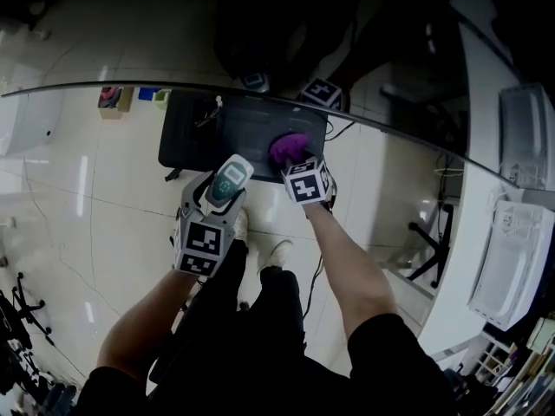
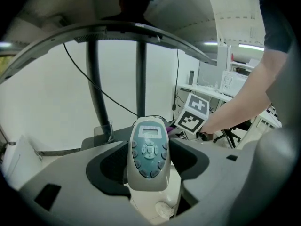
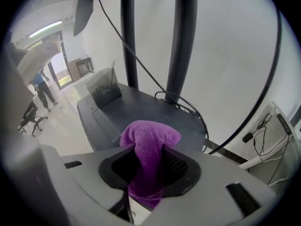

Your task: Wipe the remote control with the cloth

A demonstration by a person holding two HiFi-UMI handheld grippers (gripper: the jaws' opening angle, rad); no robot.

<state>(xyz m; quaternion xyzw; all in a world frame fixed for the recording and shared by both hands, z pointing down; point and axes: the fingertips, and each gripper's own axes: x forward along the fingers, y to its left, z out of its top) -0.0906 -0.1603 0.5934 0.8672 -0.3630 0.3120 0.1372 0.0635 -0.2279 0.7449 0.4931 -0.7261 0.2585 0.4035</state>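
Note:
The remote control (image 1: pixel 227 182) is pale grey with a teal button panel and a small screen. My left gripper (image 1: pixel 218 202) is shut on its lower part, and the remote (image 2: pixel 149 152) points away between the jaws with the buttons facing up. The purple cloth (image 1: pixel 289 146) is bunched just right of it. My right gripper (image 1: pixel 295 159) is shut on the cloth (image 3: pixel 149 135), which bulges above the jaws and hangs down between them. Whether the cloth rests on the glass I cannot tell. The right gripper's marker cube (image 2: pixel 193 114) shows just beyond the remote's tip.
Both grippers are over a glass tabletop whose curved edge (image 1: pixel 87 86) runs across the view. Under it a black base (image 1: pixel 195 137) with two dark posts (image 3: pixel 181 41) and cables stands on the pale floor. White units (image 1: pixel 512 258) line the right side.

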